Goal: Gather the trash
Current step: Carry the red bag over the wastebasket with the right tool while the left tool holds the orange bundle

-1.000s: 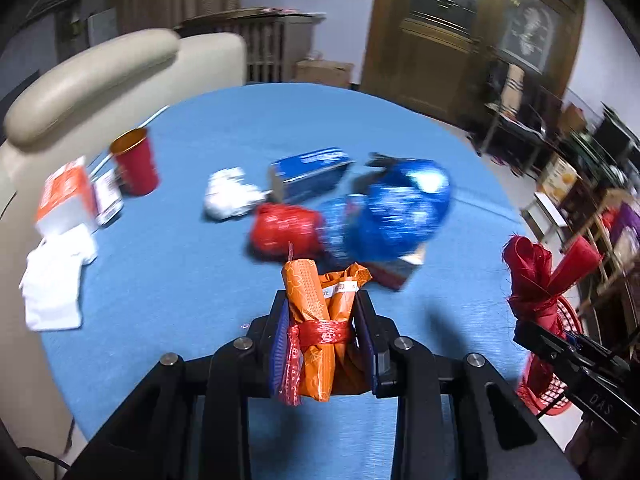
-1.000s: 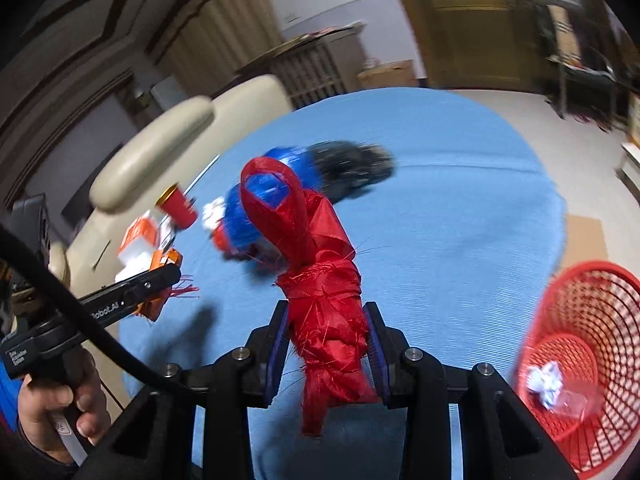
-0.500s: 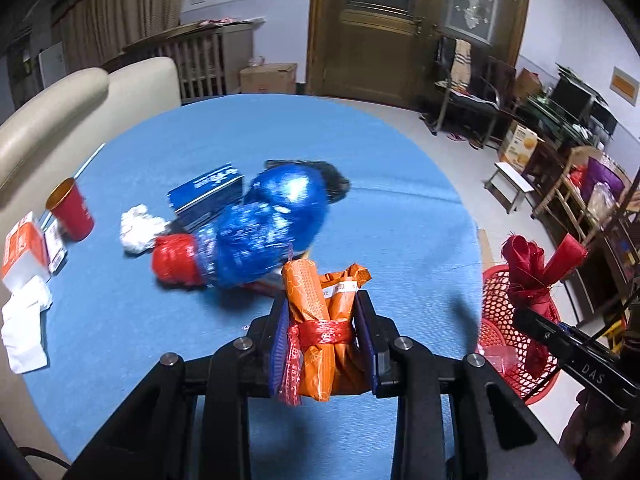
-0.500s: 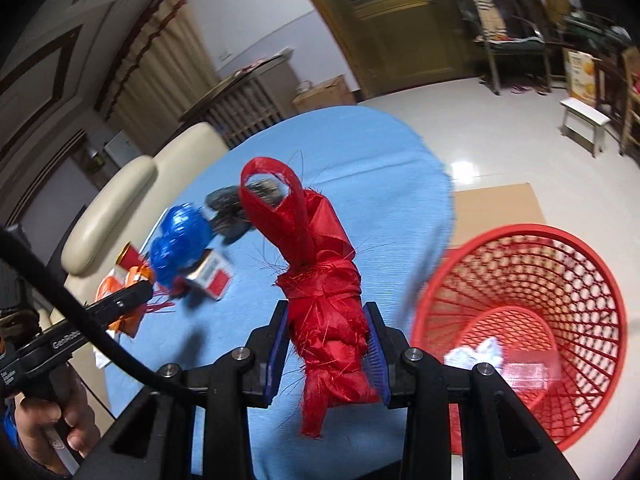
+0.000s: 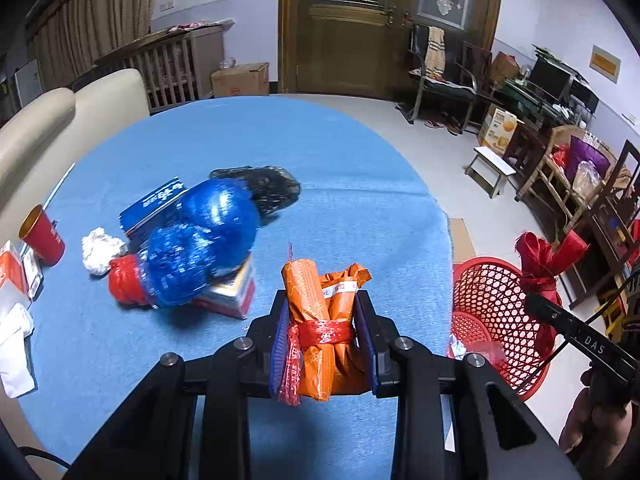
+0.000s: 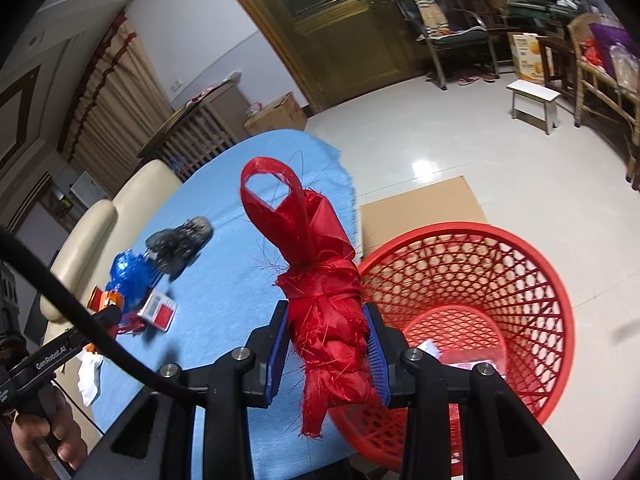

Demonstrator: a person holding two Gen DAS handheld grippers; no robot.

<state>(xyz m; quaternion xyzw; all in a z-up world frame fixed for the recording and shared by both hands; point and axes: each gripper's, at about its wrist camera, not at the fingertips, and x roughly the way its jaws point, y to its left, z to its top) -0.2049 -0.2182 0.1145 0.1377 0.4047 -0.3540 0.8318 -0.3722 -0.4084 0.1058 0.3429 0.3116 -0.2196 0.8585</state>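
My left gripper [image 5: 323, 340] is shut on an orange wrapper bundle [image 5: 320, 320] tied with red string, held above the blue table [image 5: 280, 152] near its right edge. My right gripper [image 6: 327, 354] is shut on a knotted red fabric bag [image 6: 320, 280] and holds it beside the rim of the red mesh basket [image 6: 500, 280], which stands on the floor by the table. The basket also shows in the left wrist view [image 5: 492, 300], with the red bag [image 5: 540, 264] above it. White crumpled paper [image 6: 430, 347] lies inside the basket.
On the table lie a blue foil bag [image 5: 200, 248], a black bag [image 5: 268, 188], a blue box [image 5: 156, 204], a red-white box [image 5: 232, 296], a paper ball [image 5: 100, 248], a red cup [image 5: 42, 234] and tissues [image 5: 16, 336]. Cardboard [image 6: 420, 208] lies on the floor.
Both grippers have swung right toward the basket with their loads. The right gripper's red bag now sits at the basket's rim; the table trash has shifted left in both views.
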